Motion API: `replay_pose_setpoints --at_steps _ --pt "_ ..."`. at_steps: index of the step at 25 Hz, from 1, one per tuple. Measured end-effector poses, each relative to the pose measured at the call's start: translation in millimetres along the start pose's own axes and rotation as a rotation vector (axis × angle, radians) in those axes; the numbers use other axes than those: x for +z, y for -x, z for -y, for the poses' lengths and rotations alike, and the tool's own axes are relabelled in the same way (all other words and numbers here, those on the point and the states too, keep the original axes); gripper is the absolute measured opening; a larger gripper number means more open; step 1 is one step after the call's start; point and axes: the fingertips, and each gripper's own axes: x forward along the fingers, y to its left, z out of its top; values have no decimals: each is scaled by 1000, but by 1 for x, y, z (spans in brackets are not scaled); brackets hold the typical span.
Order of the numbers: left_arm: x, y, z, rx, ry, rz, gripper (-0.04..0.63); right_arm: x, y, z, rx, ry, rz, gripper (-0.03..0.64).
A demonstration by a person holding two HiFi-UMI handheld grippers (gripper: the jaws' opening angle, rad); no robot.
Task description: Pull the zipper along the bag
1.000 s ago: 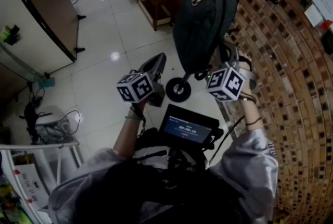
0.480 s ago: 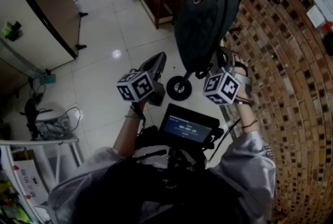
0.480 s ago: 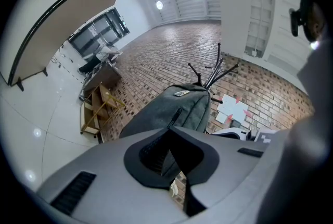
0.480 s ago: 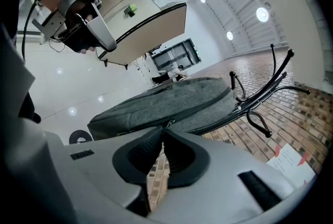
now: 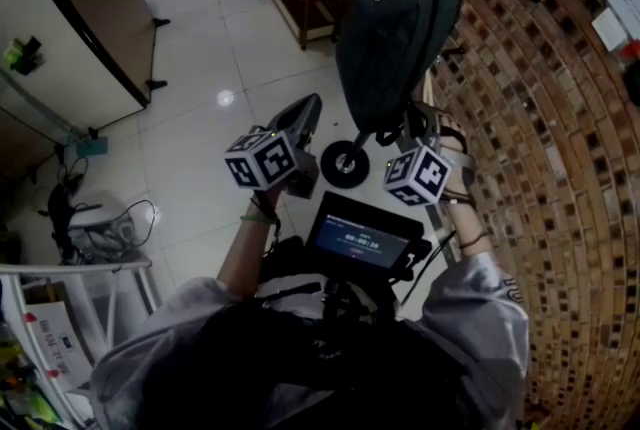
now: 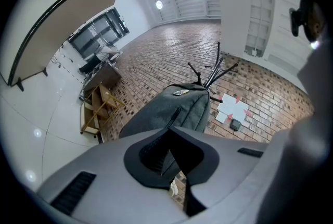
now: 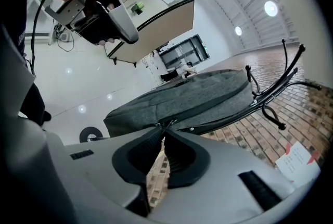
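The left gripper (image 6: 169, 137) stands apart from the hanging grey bag (image 5: 395, 38), with its jaws closed together on nothing. I think it should steady the bag's lower end, because a bag hung on the black stand (image 7: 257, 99) will probably swing. The right gripper (image 7: 162, 132) has its jaws a little spread. They have just been opening, and the zipper pull (image 7: 166, 124) lies at their tips, not pinched. It seems best to take the pull deeper, close firmly, then draw along the zipper (image 7: 209, 104). I count two grippers, one bag, one pull, one stand.
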Motion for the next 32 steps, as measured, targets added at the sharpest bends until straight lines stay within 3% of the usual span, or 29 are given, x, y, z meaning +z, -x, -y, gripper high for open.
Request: replay_pose_setpoints --at_steps 8,13,17,25,32 --pt "-1 -2 2 -3 -5 -5 8 -5 -7 -16 17 -20 9 35" --pt "-2 -3 1 2 -14 -6 8 -3 -5 -9 -30 -73 24 41" --pt "2 -2 -1 11 -13 6 8 -14 4 0 -93 -252 43 41" --pt "-7 -7 4 3 -22 -18 8 -47 19 -25 20 -700 64 12" --pt "-20 -15 16 -12 -30 -48 8 -46 25 -35 105 -1019 110 9"
